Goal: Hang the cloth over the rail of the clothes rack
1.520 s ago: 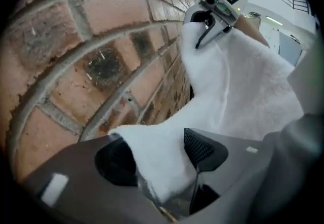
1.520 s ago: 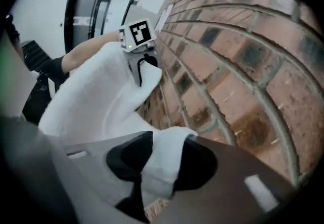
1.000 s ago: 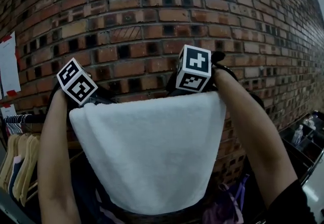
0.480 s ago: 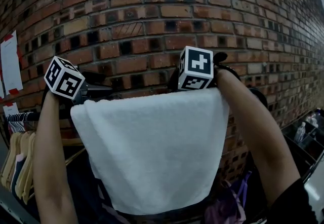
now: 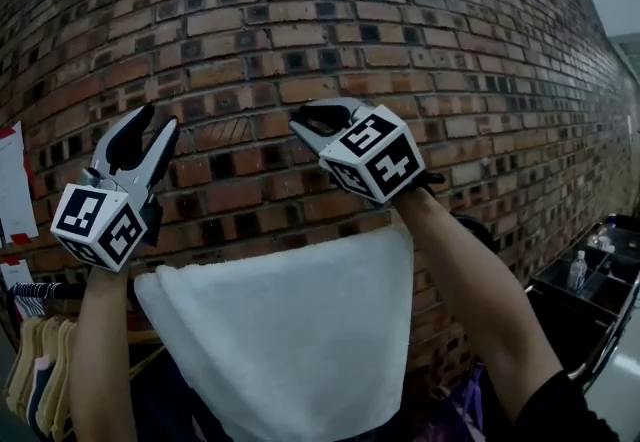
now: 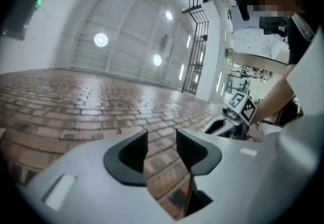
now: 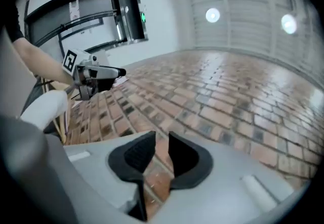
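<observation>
The white cloth (image 5: 290, 340) hangs folded over the rack's rail, which it hides; a short black stretch of rail (image 5: 40, 289) shows to its left. My left gripper (image 5: 150, 128) is raised above the cloth's left corner and points up at the wall. Its jaws are closing with nothing between them (image 6: 161, 138). My right gripper (image 5: 308, 120) is above the cloth's right part, clear of it. Its jaws are also closing and hold nothing (image 7: 162, 139). Each gripper view shows the other gripper against the bricks: the right gripper (image 6: 238, 111) and the left gripper (image 7: 96, 73).
A brick wall (image 5: 300, 30) stands right behind the rack. Wooden hangers with clothes (image 5: 40, 360) hang at lower left, and paper sheets (image 5: 15, 165) are stuck on the wall. A dark shelf with a bottle (image 5: 578, 272) is at the right. Purple clothing (image 5: 450, 415) hangs below.
Both grippers have let go of the cloth's top edge and risen above it, now tilted up toward the wall. The cloth stays draped where it was.
</observation>
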`<action>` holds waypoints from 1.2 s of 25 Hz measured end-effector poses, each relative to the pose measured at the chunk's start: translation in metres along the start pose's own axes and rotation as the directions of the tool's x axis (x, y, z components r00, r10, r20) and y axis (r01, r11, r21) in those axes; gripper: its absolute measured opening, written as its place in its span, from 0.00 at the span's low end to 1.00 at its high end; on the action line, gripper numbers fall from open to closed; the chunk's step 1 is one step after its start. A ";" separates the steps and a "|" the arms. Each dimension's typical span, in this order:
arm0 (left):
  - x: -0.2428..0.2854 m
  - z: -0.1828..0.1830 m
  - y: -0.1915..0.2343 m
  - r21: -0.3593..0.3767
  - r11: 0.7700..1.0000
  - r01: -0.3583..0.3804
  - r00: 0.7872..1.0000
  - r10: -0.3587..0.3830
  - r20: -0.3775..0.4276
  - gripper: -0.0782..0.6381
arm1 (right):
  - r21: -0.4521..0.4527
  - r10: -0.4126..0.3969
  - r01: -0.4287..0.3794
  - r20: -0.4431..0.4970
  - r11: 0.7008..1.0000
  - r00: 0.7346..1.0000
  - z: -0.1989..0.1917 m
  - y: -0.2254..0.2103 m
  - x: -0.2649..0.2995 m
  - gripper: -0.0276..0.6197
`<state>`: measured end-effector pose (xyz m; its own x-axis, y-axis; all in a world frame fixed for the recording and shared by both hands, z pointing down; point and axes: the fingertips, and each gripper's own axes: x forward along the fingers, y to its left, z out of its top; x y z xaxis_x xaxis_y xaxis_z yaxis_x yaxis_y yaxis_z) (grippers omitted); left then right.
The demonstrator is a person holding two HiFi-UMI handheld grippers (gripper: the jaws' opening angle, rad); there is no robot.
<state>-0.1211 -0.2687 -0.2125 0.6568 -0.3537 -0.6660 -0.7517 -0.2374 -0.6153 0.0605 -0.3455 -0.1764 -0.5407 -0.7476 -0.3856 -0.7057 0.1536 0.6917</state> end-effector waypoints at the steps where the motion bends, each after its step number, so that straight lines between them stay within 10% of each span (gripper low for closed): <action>1: -0.004 0.023 -0.002 -0.010 0.999 -0.035 0.997 0.035 0.071 0.32 | 0.013 -0.033 0.032 0.074 0.999 0.997 0.020 -0.007 -0.012 0.13; 6: -0.053 0.163 -0.065 -0.110 0.993 0.033 0.906 0.017 0.424 0.12 | 0.149 -0.100 0.033 0.467 0.988 0.879 0.149 0.013 -0.119 0.05; 9: -0.094 0.172 -0.129 -0.133 0.987 0.090 0.906 -0.025 0.423 0.12 | 0.190 -0.147 0.049 0.543 0.981 0.827 0.160 0.072 -0.190 0.05; 12: -0.126 0.107 -0.184 -0.234 0.964 0.122 0.948 -0.044 0.315 0.12 | 0.184 -0.153 0.070 0.488 0.980 0.859 0.100 0.150 -0.212 0.05; 16: -0.186 -0.007 -0.246 -0.390 0.921 -0.022 0.999 0.034 0.024 0.12 | 0.324 -0.088 -0.003 0.265 0.946 0.960 -0.017 0.263 -0.212 0.05; 19: -0.254 -0.091 -0.331 -0.518 0.842 -0.149 0.960 -0.004 -0.281 0.12 | 0.552 0.021 -0.041 0.042 0.833 0.999 -0.110 0.351 -0.245 0.05; 22: -0.298 -0.126 -0.396 -0.596 0.776 -0.204 0.903 -0.085 -0.420 0.12 | 0.667 0.055 0.007 -0.072 0.745 0.996 -0.151 0.387 -0.275 0.05; 25: -0.319 -0.128 -0.402 -0.619 0.738 -0.270 0.880 -0.072 -0.470 0.12 | 0.686 0.053 0.017 -0.081 0.727 0.995 -0.149 0.398 -0.284 0.05; 30: -0.322 -0.125 -0.397 -0.604 0.737 -0.303 0.870 -0.045 -0.491 0.12 | 0.695 0.080 0.022 -0.114 0.719 0.990 -0.150 0.409 -0.289 0.05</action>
<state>-0.0413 -0.1735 0.2988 0.5760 -0.7414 -0.3442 -0.7891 -0.6143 0.0025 -0.0031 -0.1635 0.3090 -0.5393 -0.8019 -0.2571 -0.8375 0.5426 0.0646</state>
